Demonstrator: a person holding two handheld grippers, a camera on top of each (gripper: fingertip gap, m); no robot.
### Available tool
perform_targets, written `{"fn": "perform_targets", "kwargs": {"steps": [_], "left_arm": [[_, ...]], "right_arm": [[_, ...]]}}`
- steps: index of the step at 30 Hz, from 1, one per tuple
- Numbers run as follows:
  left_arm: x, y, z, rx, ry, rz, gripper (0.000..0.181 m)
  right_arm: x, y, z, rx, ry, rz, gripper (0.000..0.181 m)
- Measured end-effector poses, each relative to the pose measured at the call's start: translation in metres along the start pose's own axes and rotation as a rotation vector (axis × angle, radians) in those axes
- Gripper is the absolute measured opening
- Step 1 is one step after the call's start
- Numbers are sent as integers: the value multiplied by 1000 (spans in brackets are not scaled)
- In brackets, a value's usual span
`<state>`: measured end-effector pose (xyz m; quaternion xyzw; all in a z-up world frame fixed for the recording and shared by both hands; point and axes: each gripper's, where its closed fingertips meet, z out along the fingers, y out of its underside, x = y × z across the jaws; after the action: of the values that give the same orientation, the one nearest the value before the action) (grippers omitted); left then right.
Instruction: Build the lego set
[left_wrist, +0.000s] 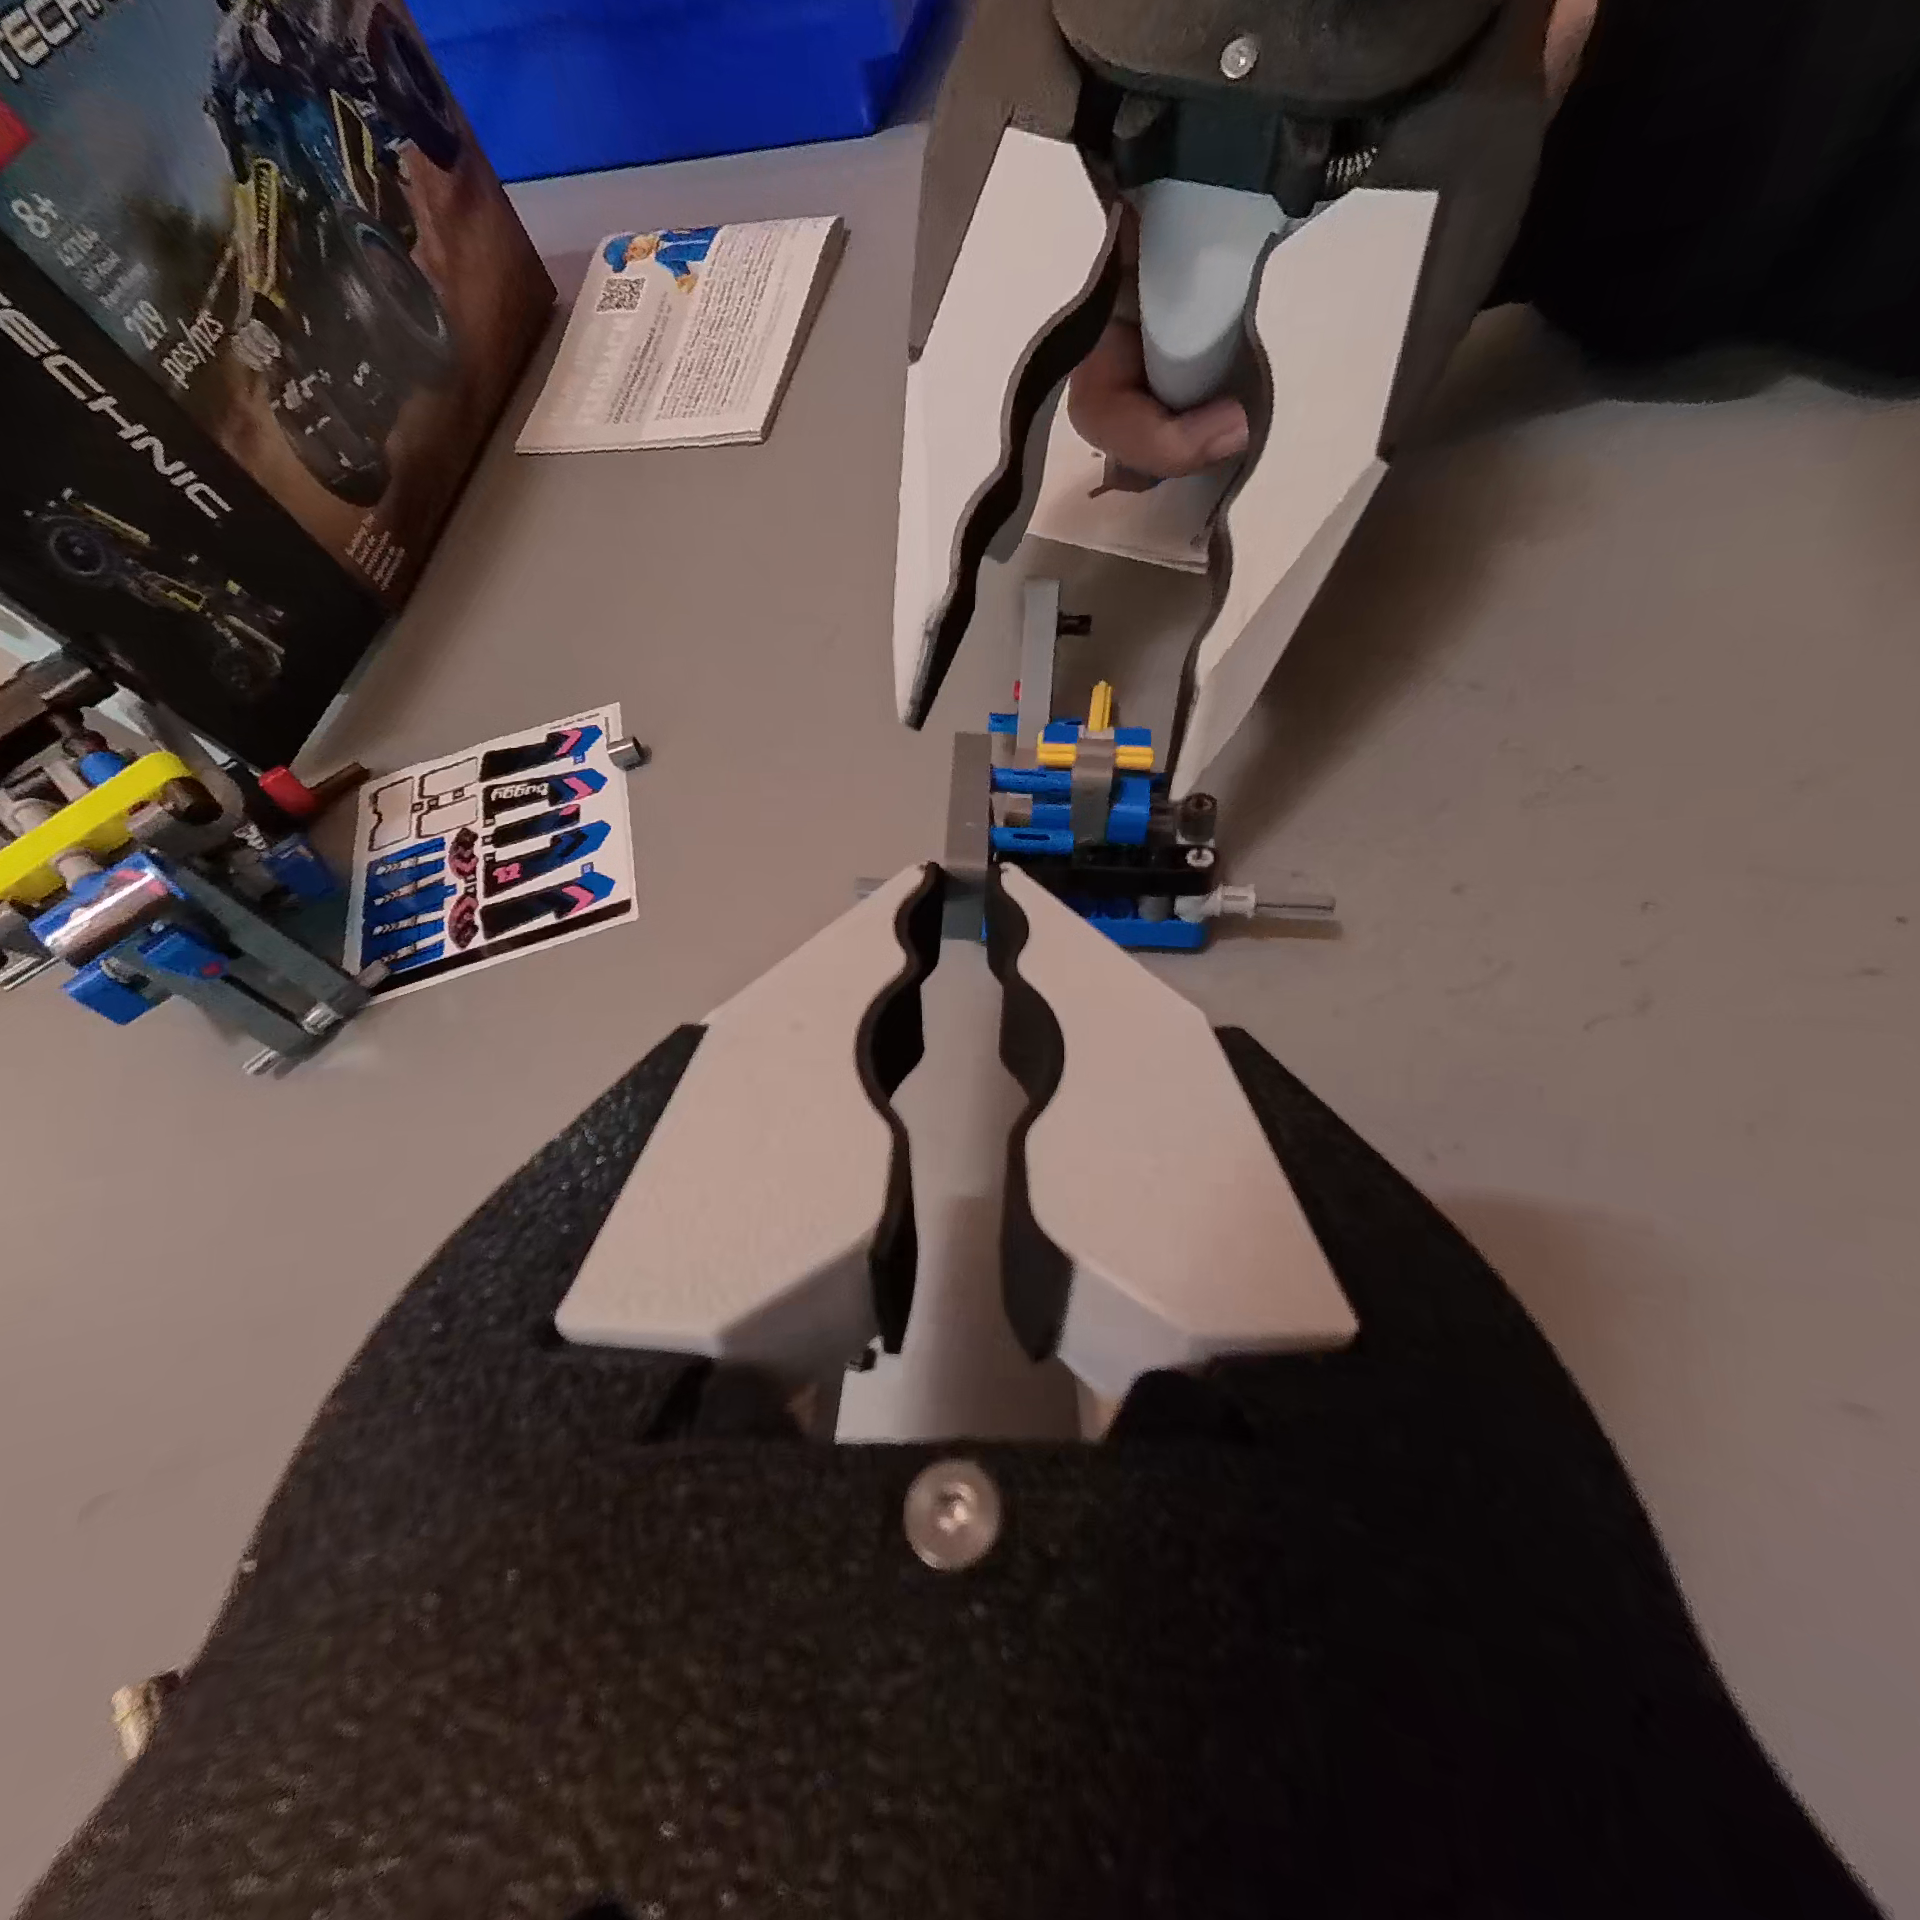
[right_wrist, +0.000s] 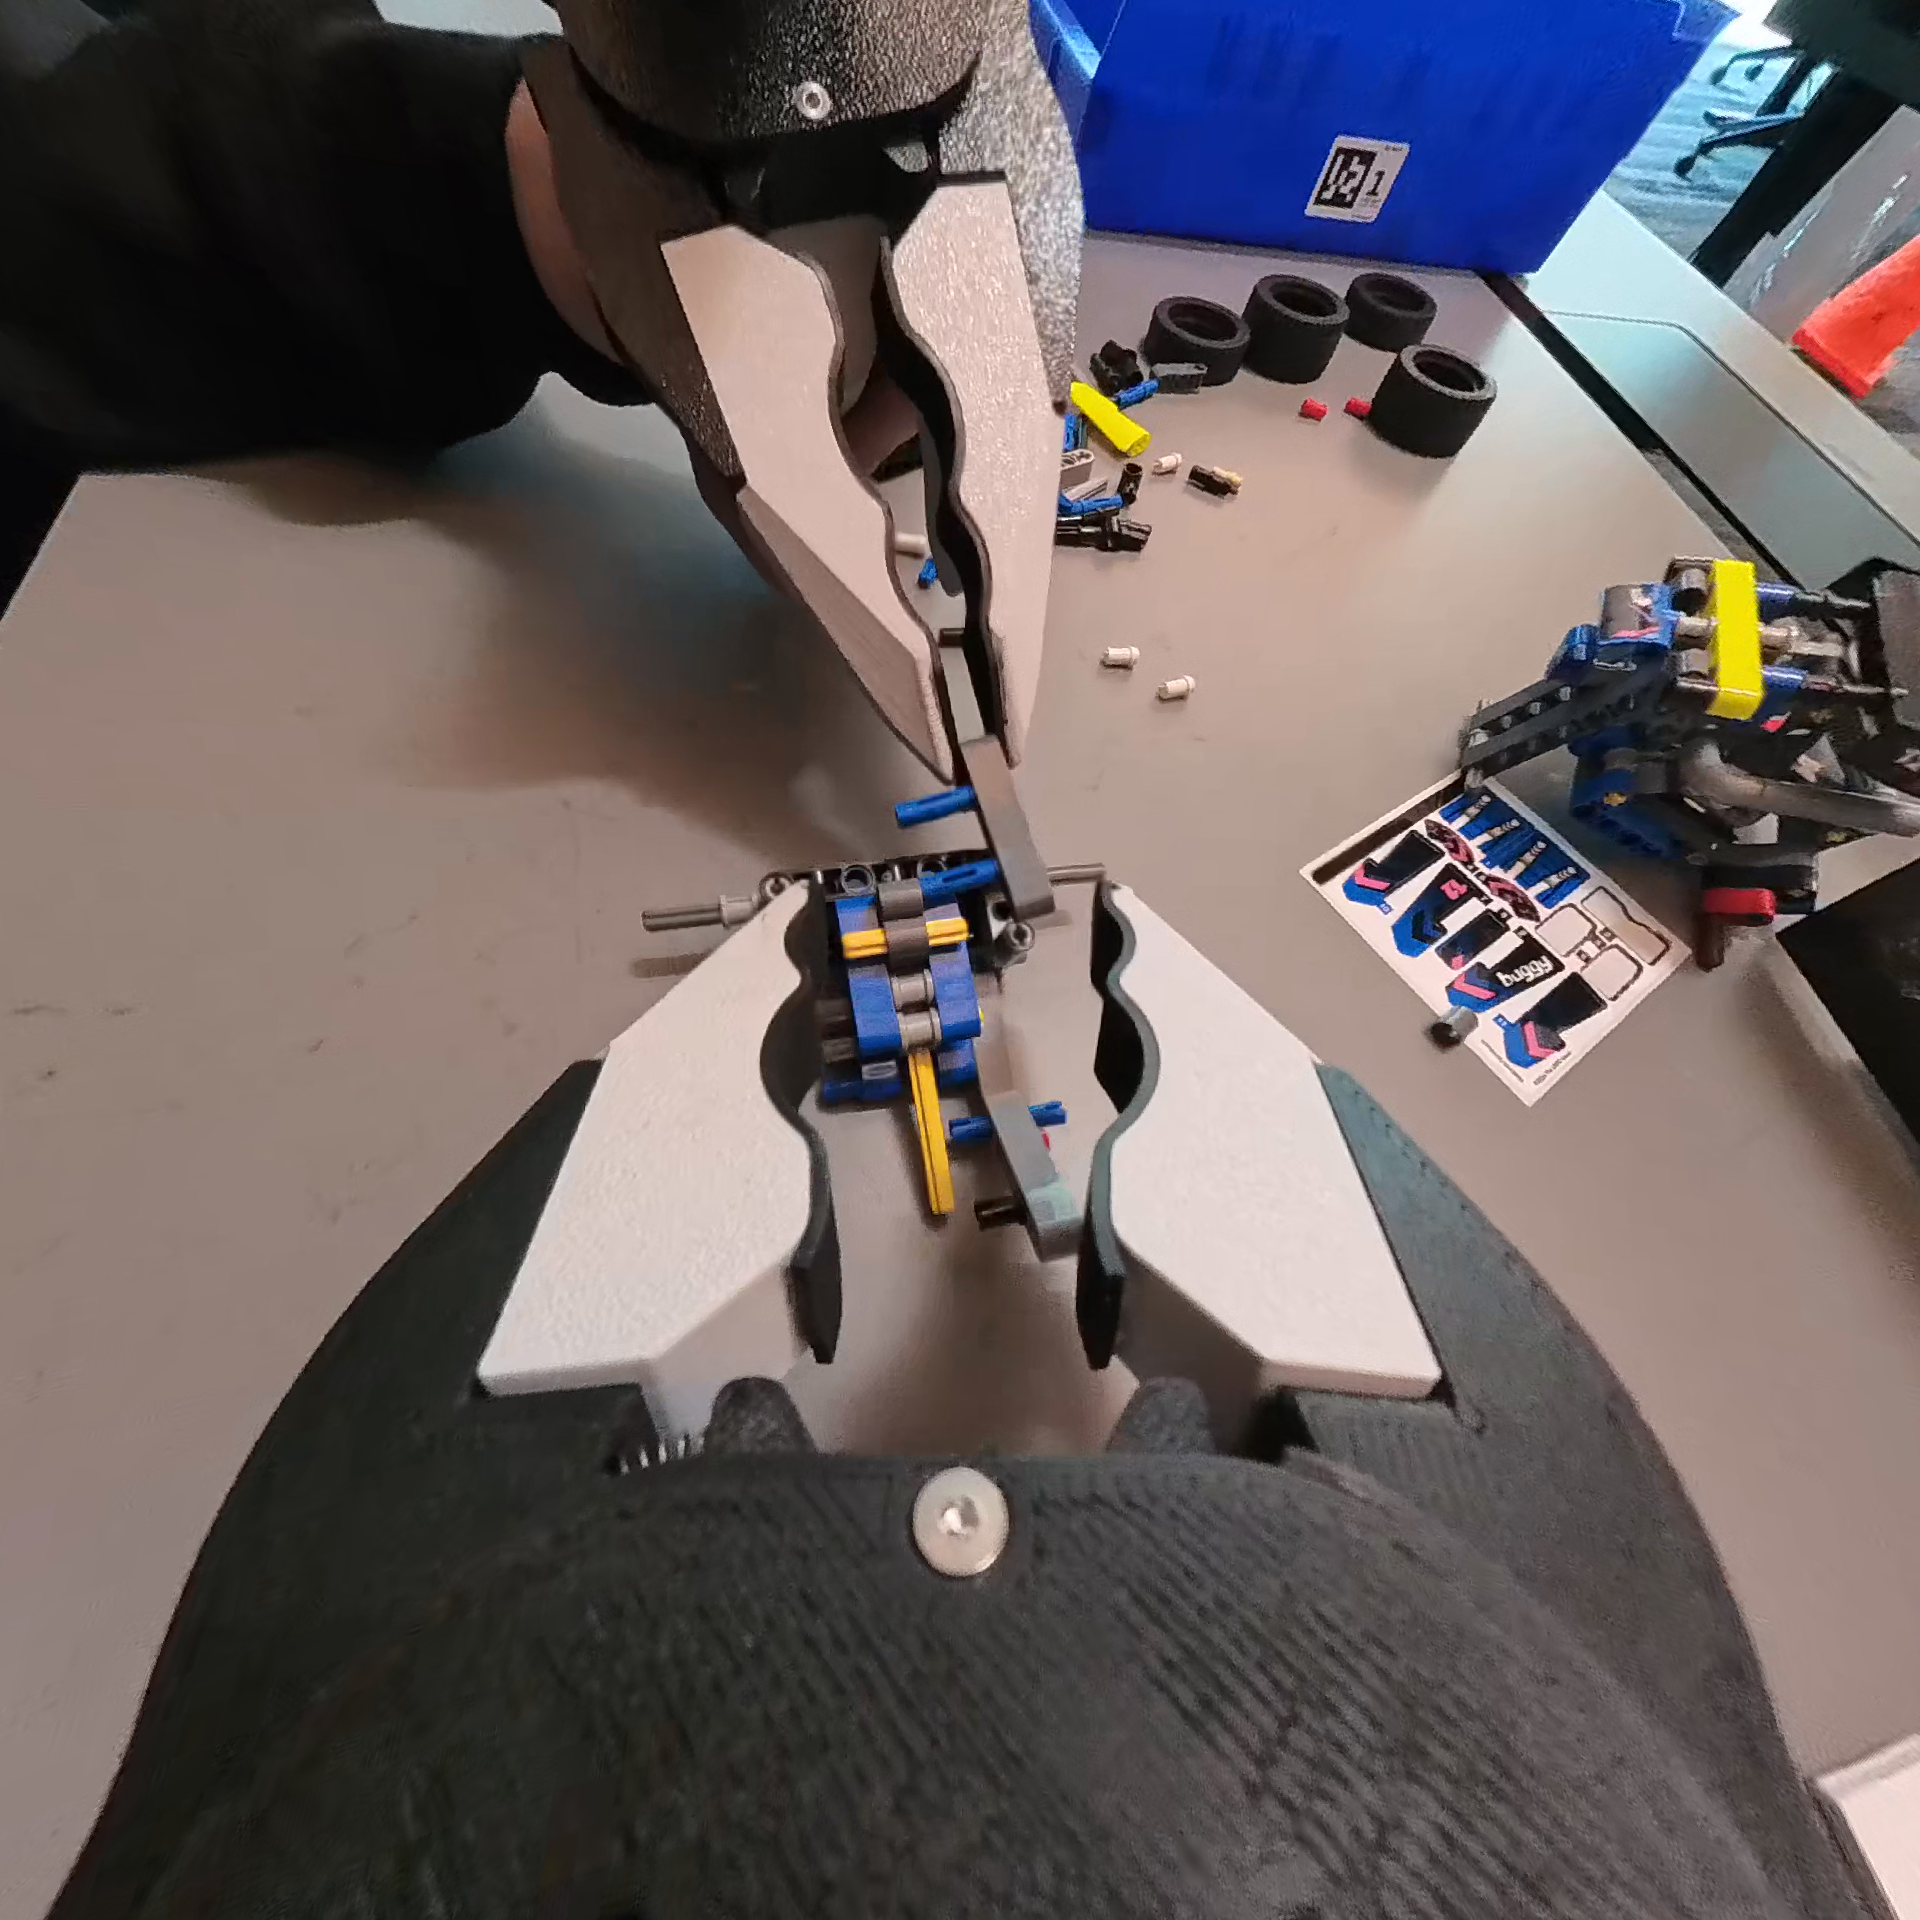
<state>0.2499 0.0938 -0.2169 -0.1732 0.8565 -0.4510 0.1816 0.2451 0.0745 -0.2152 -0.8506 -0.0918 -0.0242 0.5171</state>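
Left hand-held gripper (left_wrist: 961, 883), jaws nearly closed, pinches a grey beam (right_wrist: 1008, 831) at 12 o'clock. Right hand-held gripper (right_wrist: 951, 904), jaws wide apart, straddles the blue lego assembly (right_wrist: 899, 987) on the counter (right_wrist: 312, 831). Sticker sheet (right_wrist: 1496, 935) at 3 o'clock.

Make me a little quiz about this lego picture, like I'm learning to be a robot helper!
1. True or false: the right gripper is shut.
2. How many black tyres lie on the table?
3. The left gripper holds: A) a grey beam; B) a spoon; C) a banana.

Key: 1 false, it is open; 2 four; 3 A.
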Motion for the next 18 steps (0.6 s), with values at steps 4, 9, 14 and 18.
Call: {"fn": "perform_targets", "kwargs": {"steps": [4,9,14,18], "left_arm": [[2,0,1,-7,8,-2,5],[1,0,1,-17,1,7,5],[3,0,1,-35,3,43,5],[4,-2,2,-57,38,83,5]], "right_arm": [[2,0,2,-13,7,-17,45],[0,0,4,2,-18,-9,38],[-2,0,4,2,-18,-25,38],[-1,1,3,4,-22,-12,42]]}}
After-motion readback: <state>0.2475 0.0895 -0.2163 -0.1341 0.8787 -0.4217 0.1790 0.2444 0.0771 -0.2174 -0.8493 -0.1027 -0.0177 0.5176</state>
